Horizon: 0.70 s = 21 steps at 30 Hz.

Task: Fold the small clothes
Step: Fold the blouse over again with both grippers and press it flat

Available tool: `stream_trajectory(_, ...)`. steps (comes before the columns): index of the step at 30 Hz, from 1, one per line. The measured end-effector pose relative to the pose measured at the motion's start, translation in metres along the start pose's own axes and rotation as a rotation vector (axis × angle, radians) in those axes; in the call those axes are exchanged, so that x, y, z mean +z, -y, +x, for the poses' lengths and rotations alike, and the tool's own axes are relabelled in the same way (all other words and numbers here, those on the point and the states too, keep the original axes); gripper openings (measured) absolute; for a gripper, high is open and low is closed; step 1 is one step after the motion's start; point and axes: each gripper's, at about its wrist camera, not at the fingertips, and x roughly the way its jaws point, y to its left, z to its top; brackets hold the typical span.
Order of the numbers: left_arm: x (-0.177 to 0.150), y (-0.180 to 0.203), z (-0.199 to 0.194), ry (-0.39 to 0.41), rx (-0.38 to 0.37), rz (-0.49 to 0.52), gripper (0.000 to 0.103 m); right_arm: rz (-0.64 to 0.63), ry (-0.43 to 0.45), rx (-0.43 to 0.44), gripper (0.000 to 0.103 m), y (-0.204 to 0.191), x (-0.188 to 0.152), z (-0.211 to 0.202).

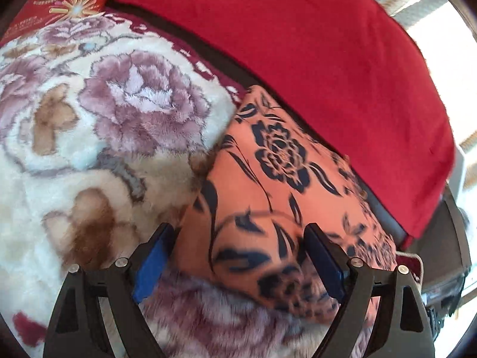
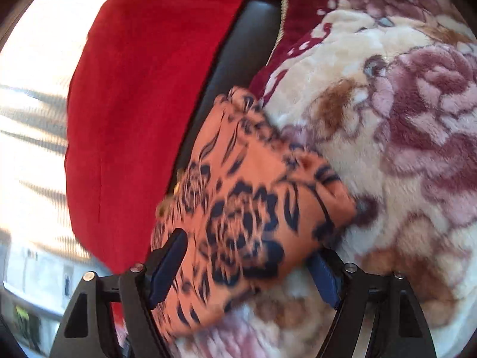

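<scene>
Garment (image 1: 268, 179) folded on blanket (image 1: 89, 119); left gripper (image 1: 235, 256) and right gripper (image 2: 247, 271) wide, unpinched (snagged pad could unfold it).

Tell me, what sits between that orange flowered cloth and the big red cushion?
A dark strip of the seat shows between the orange cloth and the red cushion, clearest in the right wrist view; nothing lies on it.

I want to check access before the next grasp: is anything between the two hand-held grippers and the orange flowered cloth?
Nothing visible is. The orange flowered cloth lies on the floral blanket, already between the open jaws of the left hand-held gripper and the right hand-held gripper. The red cushion sits behind it.
</scene>
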Motion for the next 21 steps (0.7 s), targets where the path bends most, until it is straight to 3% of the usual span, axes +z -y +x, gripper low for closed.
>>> stream_trajectory(1,0.004,0.001,0.006,-0.006,-0.011,0.001,0.078,0.006,0.002,-0.015,0.05,-0.002,0.004,0.007)
stream_trajectory(2,0.007,0.0,0.008,-0.016,-0.002,0.011,0.059,0.013,-0.02,-0.031,0.013,-0.003,0.008,0.015)
stream_trajectory(3,0.012,0.003,0.015,-0.051,0.038,0.026,0.024,0.017,-0.044,-0.05,0.012,-0.003,0.011,0.024)
stream_trajectory(4,0.018,0.003,0.018,-0.092,0.021,0.006,0.022,-0.008,-0.047,-0.071,0.011,-0.008,0.014,0.028)
stream_trajectory(7,0.03,0.029,-0.007,-0.045,0.024,0.093,0.019,-0.136,-0.008,-0.066,0.009,-0.046,0.016,0.004)
stream_trajectory(10,0.031,0.063,-0.068,0.06,-0.042,0.205,0.019,-0.255,0.039,-0.027,0.008,-0.085,0.008,-0.042)
stream_trajectory(13,0.018,0.071,-0.111,0.096,-0.094,0.248,0.019,-0.294,0.072,-0.007,0.008,-0.088,-0.011,-0.088)
stream_trajectory(15,-0.008,0.059,-0.13,0.081,-0.104,0.274,0.021,-0.291,0.076,-0.016,0.009,-0.069,-0.031,-0.115)
stream_trajectory(17,-0.034,0.041,-0.124,0.033,-0.076,0.324,0.028,-0.295,0.056,-0.07,0.014,-0.028,-0.051,-0.135)
stream_trajectory(19,-0.066,0.006,-0.093,-0.066,0.006,0.381,0.06,-0.269,-0.043,-0.158,0.031,0.031,-0.075,-0.13)
stream_trajectory(20,-0.073,-0.005,-0.083,-0.104,0.047,0.39,0.061,-0.23,-0.086,-0.199,0.04,0.058,-0.082,-0.128)
stream_trajectory(21,-0.078,-0.028,-0.069,-0.169,0.101,0.378,0.062,-0.182,-0.093,-0.142,0.038,0.081,-0.088,-0.134)
